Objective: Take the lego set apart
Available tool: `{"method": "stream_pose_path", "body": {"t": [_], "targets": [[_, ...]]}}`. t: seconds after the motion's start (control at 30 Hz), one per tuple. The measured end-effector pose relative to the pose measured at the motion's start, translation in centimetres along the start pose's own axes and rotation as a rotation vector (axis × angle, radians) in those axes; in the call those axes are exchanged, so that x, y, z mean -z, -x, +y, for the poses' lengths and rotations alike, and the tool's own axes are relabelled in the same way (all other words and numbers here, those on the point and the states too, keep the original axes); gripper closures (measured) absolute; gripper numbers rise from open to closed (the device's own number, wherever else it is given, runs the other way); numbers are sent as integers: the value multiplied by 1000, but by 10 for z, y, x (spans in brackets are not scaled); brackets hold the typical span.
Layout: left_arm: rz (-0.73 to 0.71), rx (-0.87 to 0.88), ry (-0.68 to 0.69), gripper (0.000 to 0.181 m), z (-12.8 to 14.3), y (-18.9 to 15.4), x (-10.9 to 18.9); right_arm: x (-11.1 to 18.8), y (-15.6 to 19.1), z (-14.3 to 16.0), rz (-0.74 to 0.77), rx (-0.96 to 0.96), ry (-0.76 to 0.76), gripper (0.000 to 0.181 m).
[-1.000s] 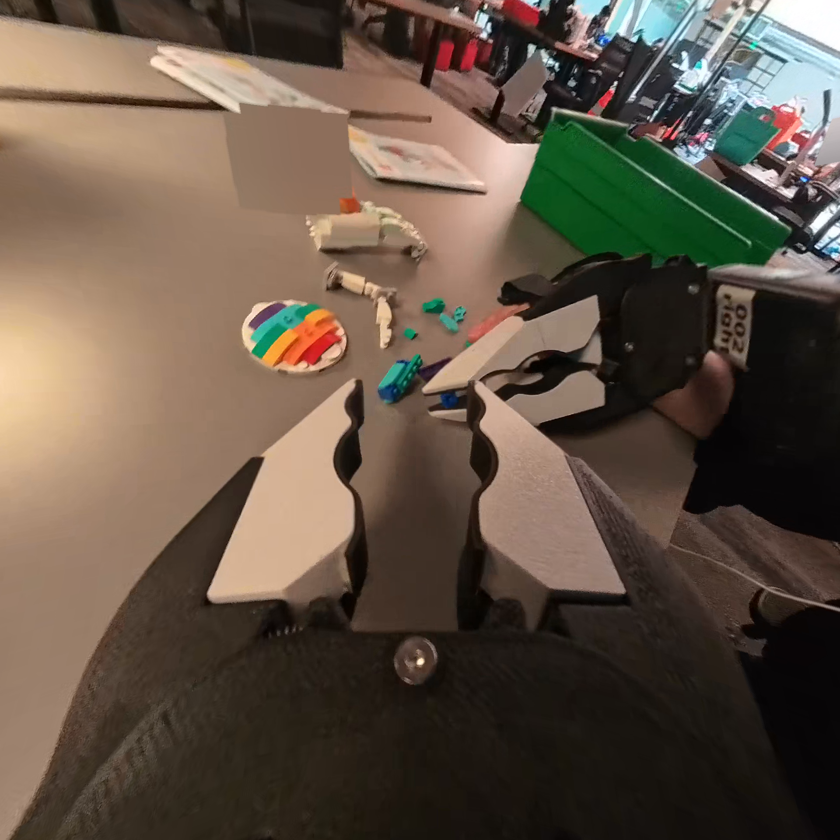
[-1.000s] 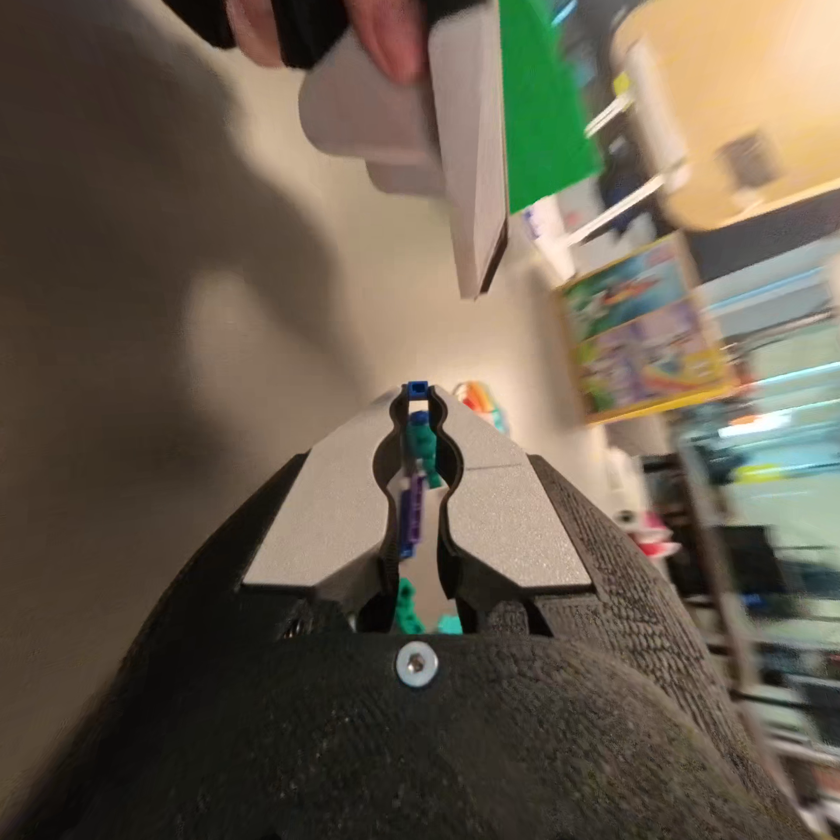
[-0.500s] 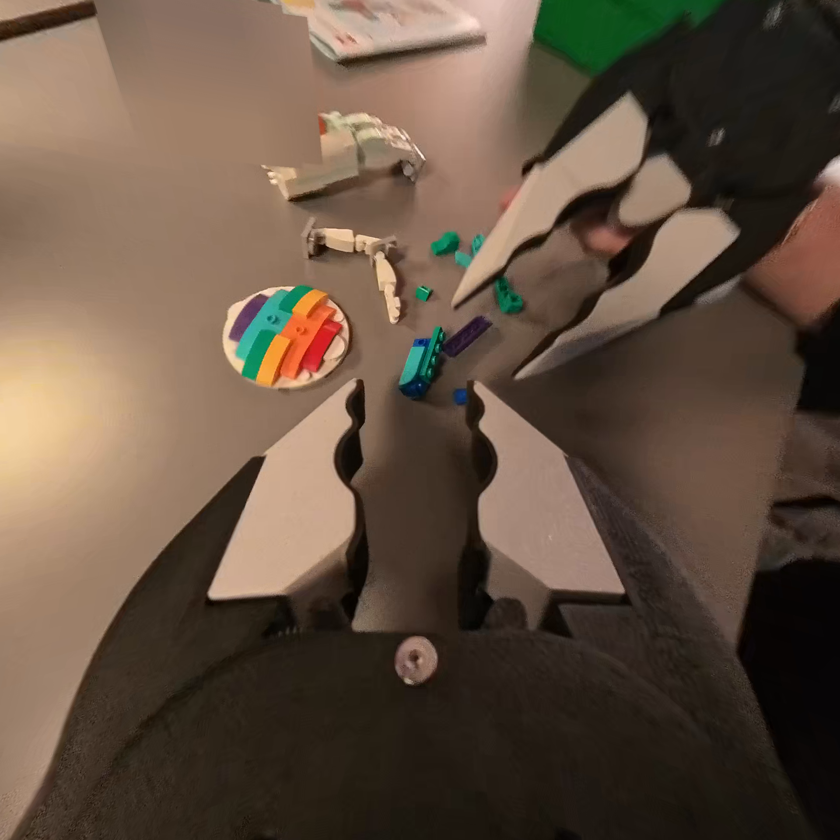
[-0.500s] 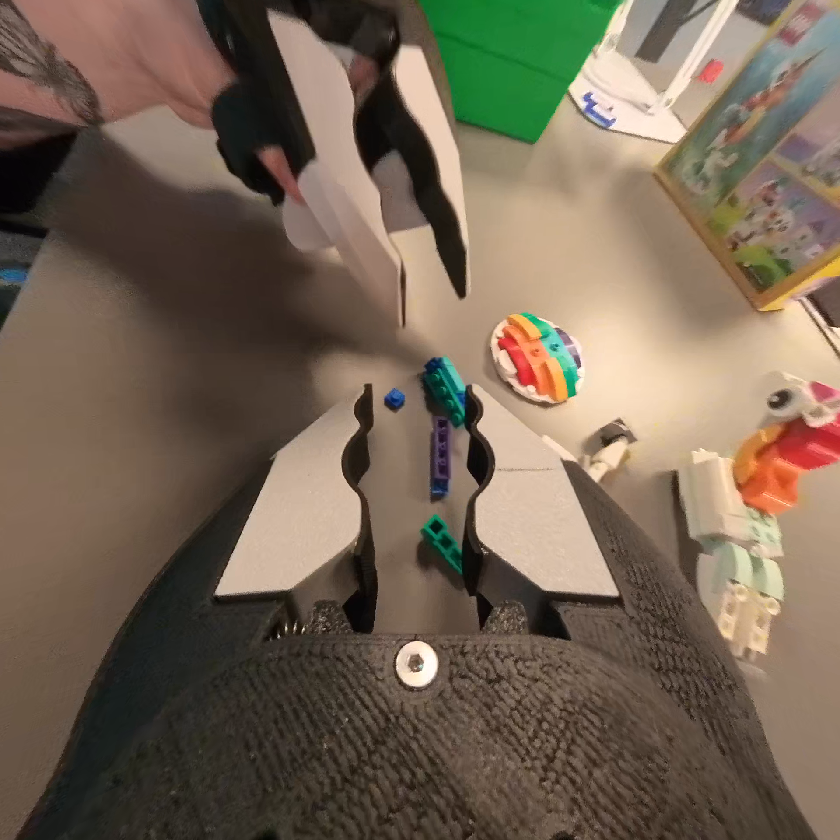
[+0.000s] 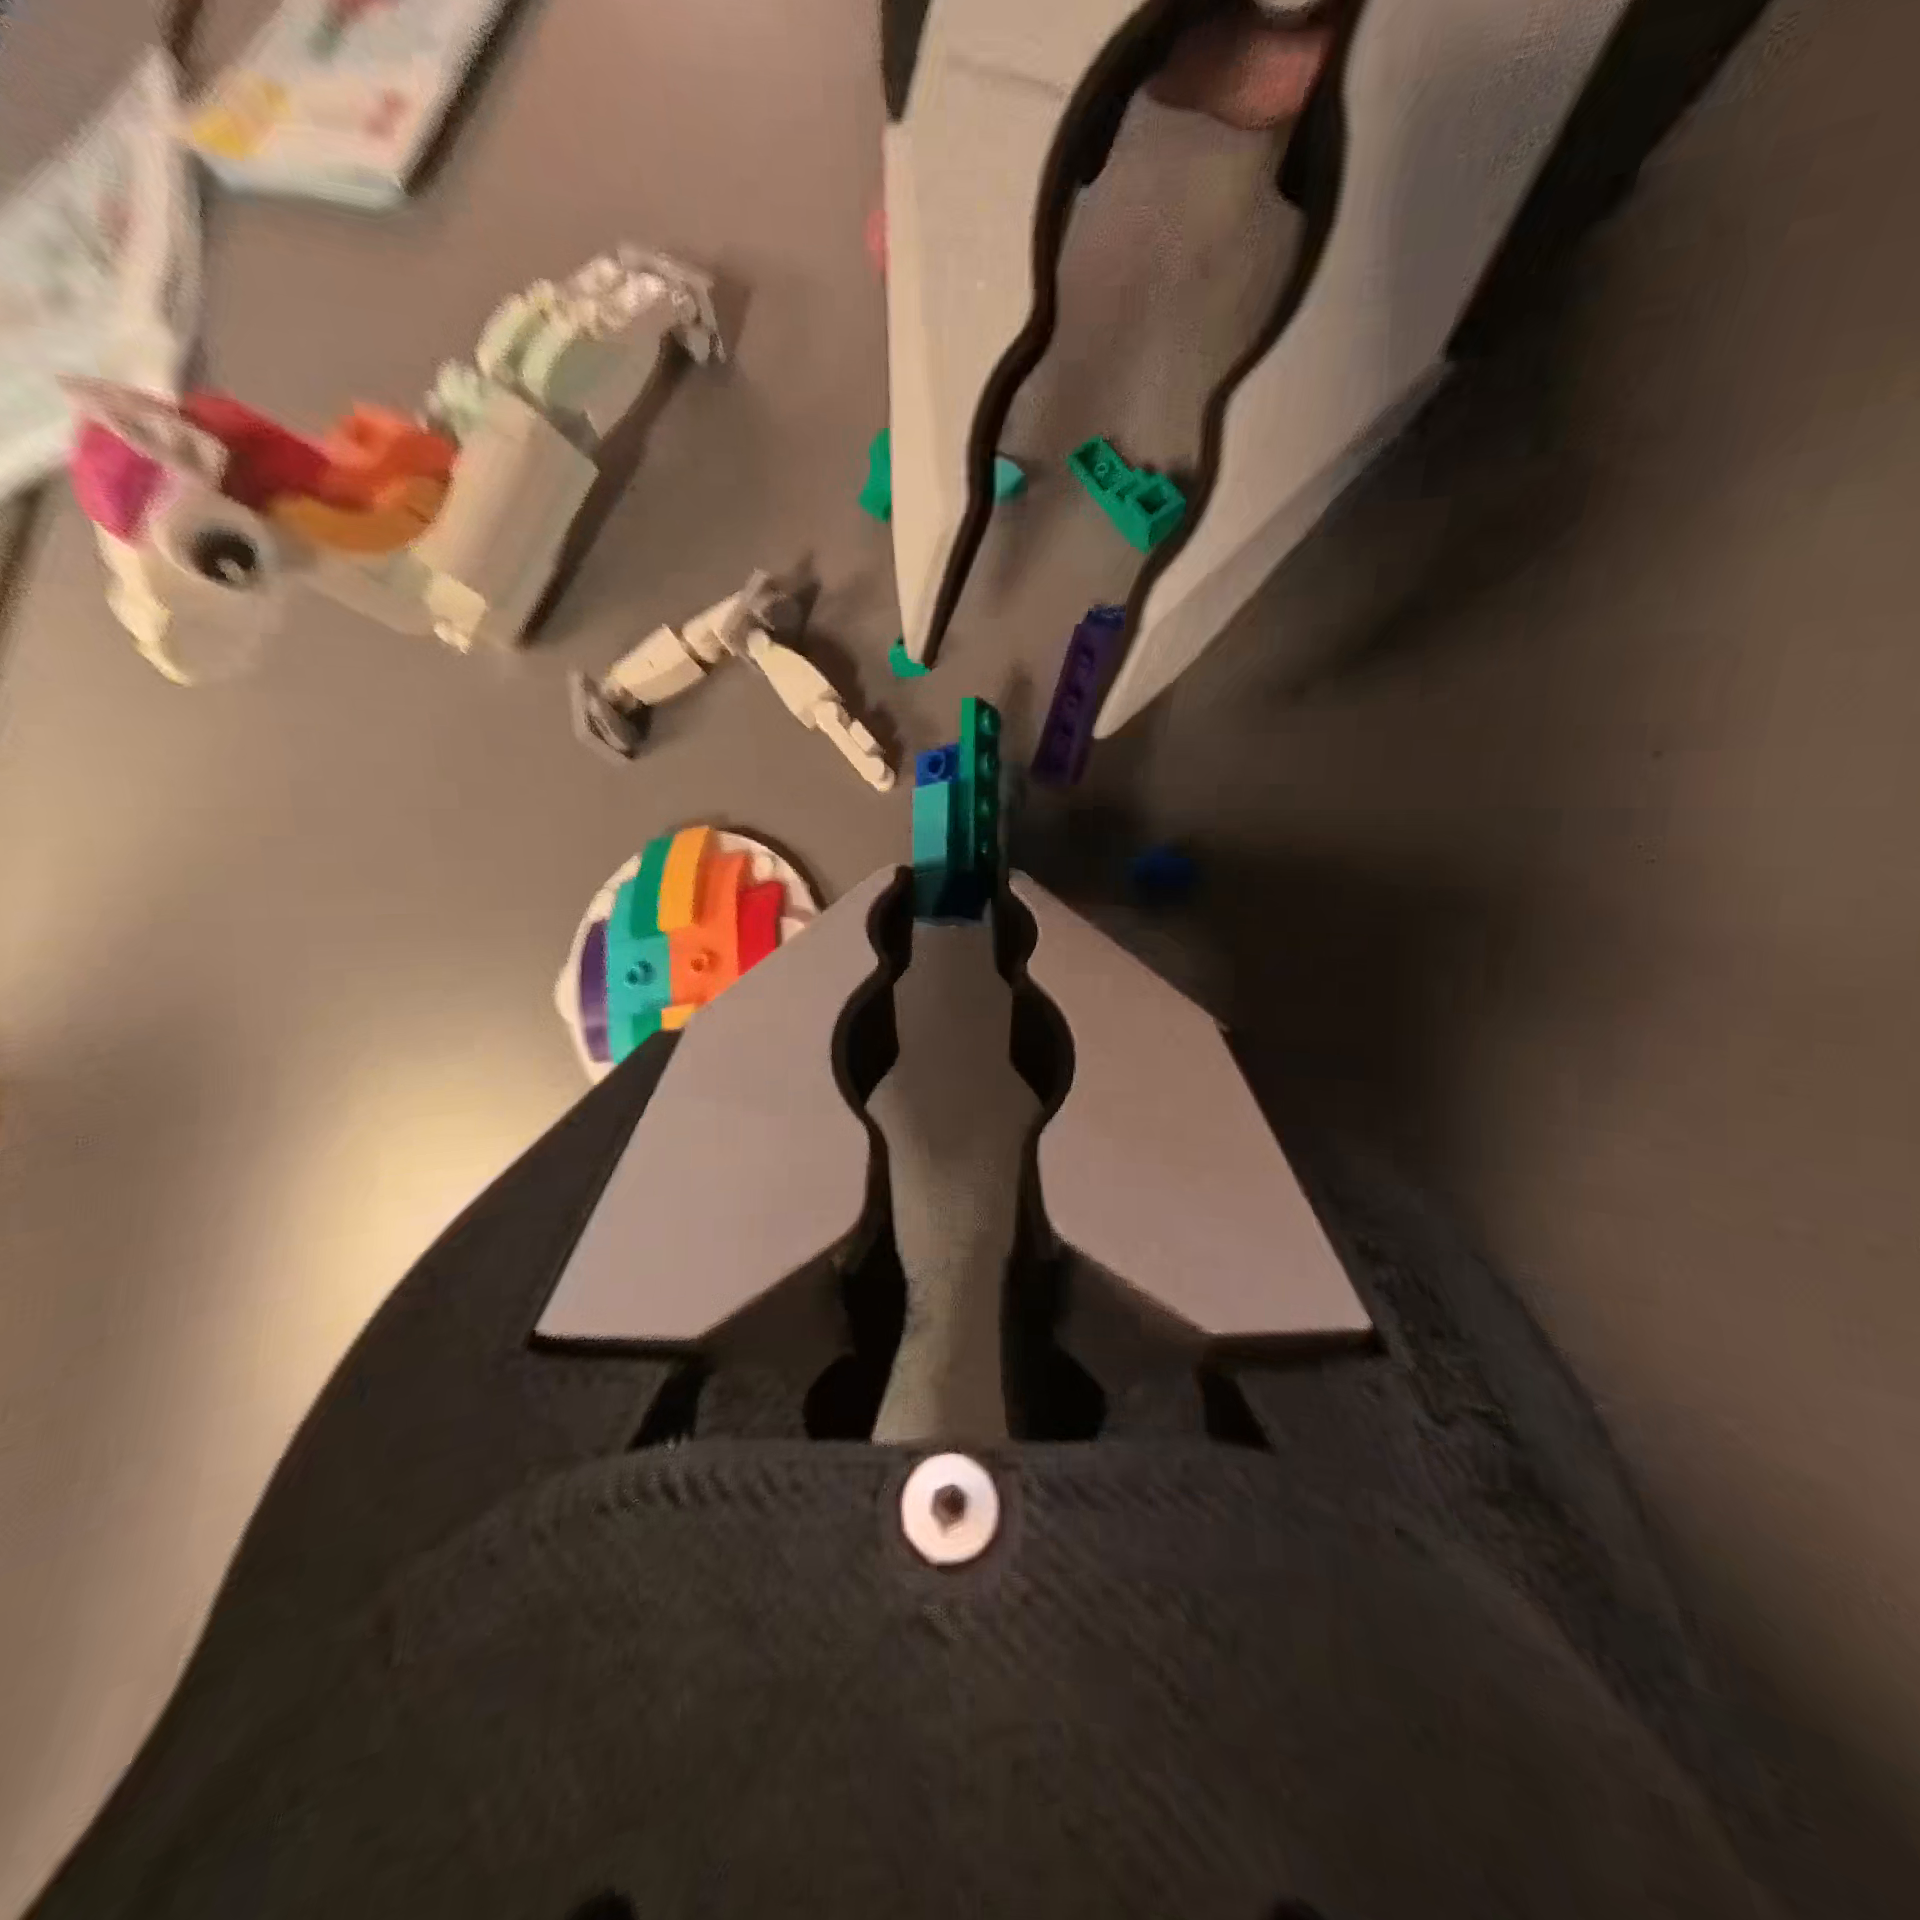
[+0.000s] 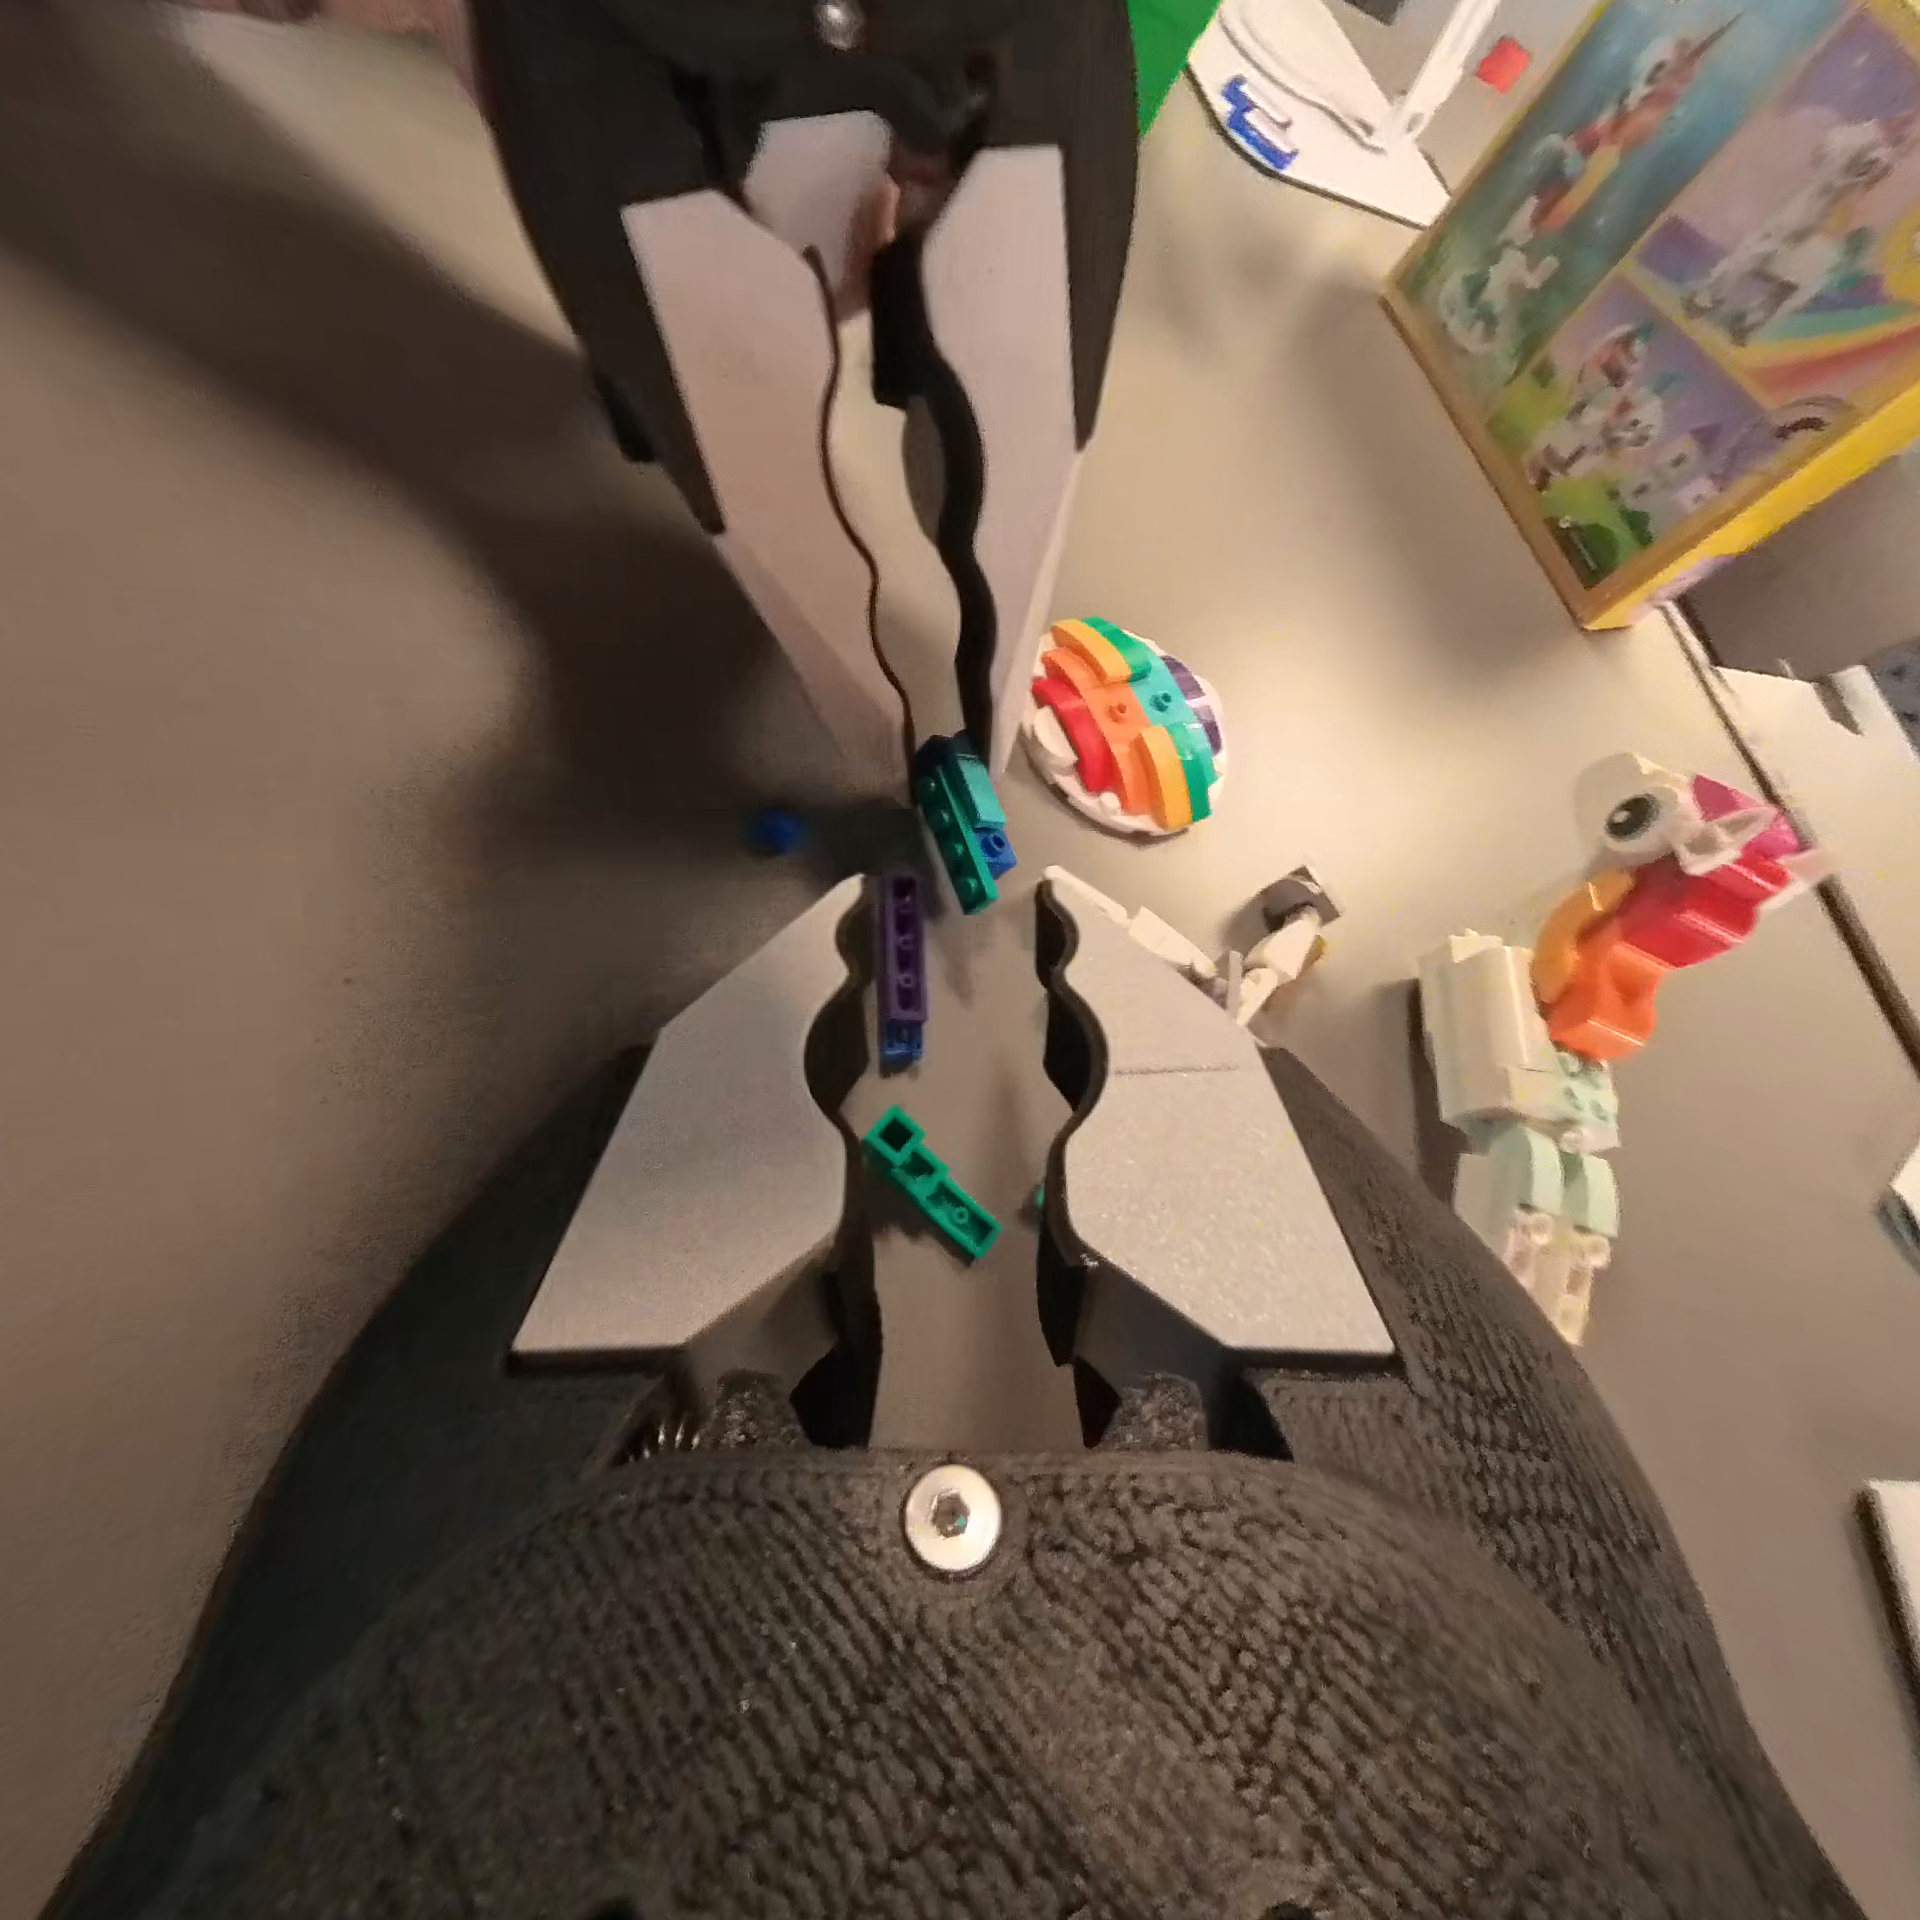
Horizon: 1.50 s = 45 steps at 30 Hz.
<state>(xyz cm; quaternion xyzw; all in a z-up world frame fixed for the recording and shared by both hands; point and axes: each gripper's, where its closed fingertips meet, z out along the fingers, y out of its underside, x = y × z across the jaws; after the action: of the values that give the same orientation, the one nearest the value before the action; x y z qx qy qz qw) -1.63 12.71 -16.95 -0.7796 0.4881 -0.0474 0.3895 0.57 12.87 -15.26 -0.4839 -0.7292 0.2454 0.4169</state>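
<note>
1. My left gripper: two flat grey wedge-shaped fingers with wavy black inner edges on a textured black body. They stand narrow, pinching one end of a small teal, green and blue brick stack, whose other end points toward my right gripper.
2. My right gripper: same build, fingers spread wide and gripping nothing. Its tips face the left gripper's tips, with the brick stack between.
3. A purple strip with a blue end lies flat on the desk just inside my right gripper's left finger; a stepped green piece lies between the fingers, nearer the body.
4. A single blue stud brick sits apart on the smooth grey desk, beside the stack.
5. A round white disc carrying curved rainbow-coloured bricks rests near the left gripper's tip.
6. A blocky white and pale-green lego animal with an orange-red-pink mane lies on its side toward the desk's edge; a loose white jointed limb lies between it and my right gripper.
7. A printed cardboard box lies further along that edge.
</note>
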Motion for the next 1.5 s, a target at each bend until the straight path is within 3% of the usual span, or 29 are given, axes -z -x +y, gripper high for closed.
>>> {"method": "stream_pose_path", "body": {"t": [0.03,0.23,0.63,0.7,0.83,0.93,1.17,1.5], "targets": [[-44,-56,-12,167,-2,1,1,-1,-2,-1,29,24,10,156],[-230,-260,-63,167,-15,6,10,-2,-9,-3,176,219,71,175],[-364,-366,-52,168,-18,12,11,-7,-15,-8,283,472,110,176],[-304,-290,-92,168,-19,10,12,-8,-20,-12,366,646,138,176],[-60,-56,-238,141,-27,-4,21,-8,-17,-27,485,1027,135,177],[11,4,-292,153,-31,-6,28,-11,-9,-37,520,1208,112,177],[100,12,-283,166,-30,-17,28,-19,3,-42,535,1372,108,177],[200,95,-359,166,-34,-18,41,-16,6,-51,578,1389,66,177]]}}
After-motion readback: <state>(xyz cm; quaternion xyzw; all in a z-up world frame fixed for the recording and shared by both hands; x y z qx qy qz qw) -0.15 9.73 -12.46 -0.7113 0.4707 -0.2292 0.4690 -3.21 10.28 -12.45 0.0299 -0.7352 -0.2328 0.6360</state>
